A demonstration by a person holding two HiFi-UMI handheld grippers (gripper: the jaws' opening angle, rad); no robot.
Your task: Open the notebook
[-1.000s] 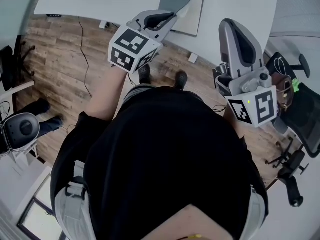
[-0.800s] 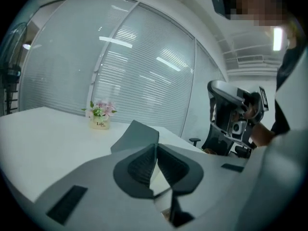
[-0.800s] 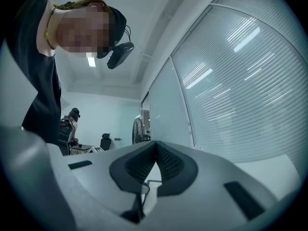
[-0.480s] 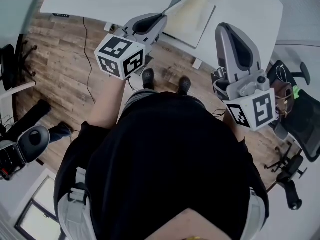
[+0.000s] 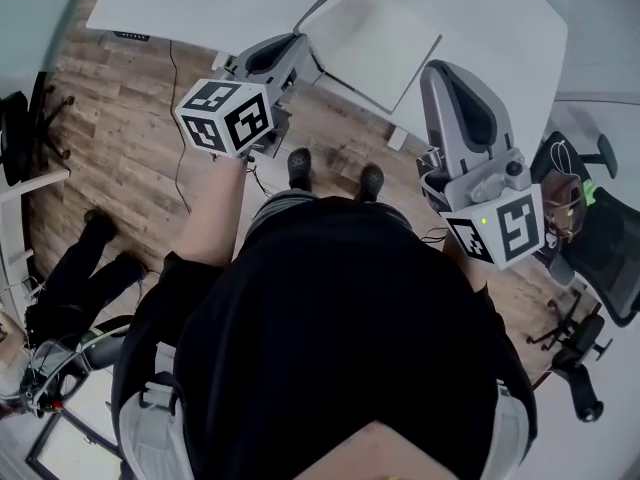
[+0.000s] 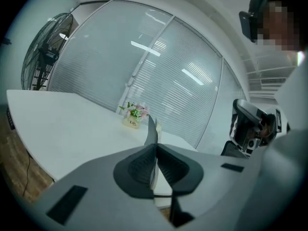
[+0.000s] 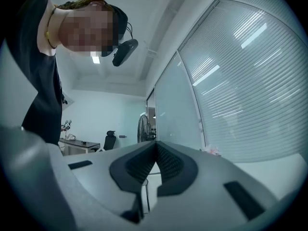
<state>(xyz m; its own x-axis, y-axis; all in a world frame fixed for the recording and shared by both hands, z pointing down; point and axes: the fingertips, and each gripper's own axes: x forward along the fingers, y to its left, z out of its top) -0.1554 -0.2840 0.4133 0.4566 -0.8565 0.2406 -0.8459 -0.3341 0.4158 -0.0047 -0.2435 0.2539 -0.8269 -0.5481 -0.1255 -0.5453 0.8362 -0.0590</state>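
The left gripper (image 6: 155, 150) had its jaws pinched tight on the cover (image 6: 152, 128) of the notebook (image 5: 385, 43), the right gripper (image 7: 156, 150) sat closed and empty near the notebook, so a slow, even swing looked safest.

Quick headcount: two grippers, the left gripper (image 6: 155, 147) and the right gripper (image 7: 155, 146), each with one marker cube (image 5: 225, 116), so two cubes total. Then one notebook (image 5: 380, 48), one white table (image 5: 220, 3), one little flower pot (image 6: 133, 115) and one standing fan (image 6: 48, 49). Also two black shoes (image 5: 299, 165).
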